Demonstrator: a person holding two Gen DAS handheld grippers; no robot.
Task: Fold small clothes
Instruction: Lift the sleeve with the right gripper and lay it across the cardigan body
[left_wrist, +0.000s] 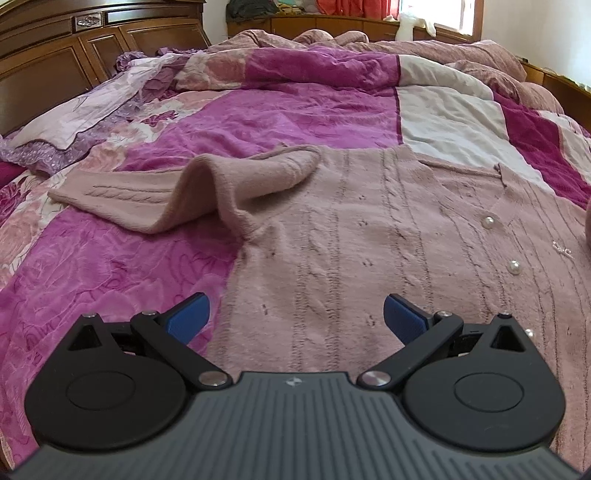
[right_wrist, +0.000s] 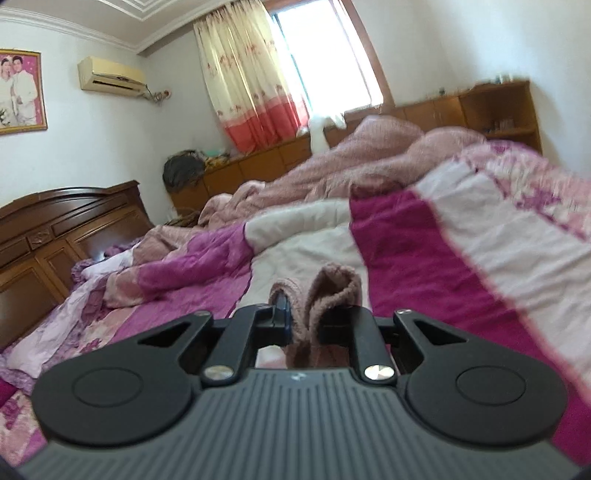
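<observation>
While the left gripper (left_wrist: 297, 314) hovers spread above the cardigan (left_wrist: 369, 236), right gripper (right_wrist: 317, 314) clamps a pink knit fold between its fingers; no legible writing.

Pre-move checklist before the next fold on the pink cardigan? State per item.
1. Right gripper has fabric: ok, shut on a bunched piece of the pink cardigan.
2. Which part it holds: cannot tell, only a wad shows between the fingers.
3. Left gripper free to grasp: ok, jaws wide open, nothing between them, over the cardigan's lower body.
4. Left sleeve flat: not ok, it humps and doubles over near the shoulder.
5. Front closed and flat: ok where visible, pearl buttons in a line.
6. Surface flat: not ok, the quilt is rumpled.
</observation>
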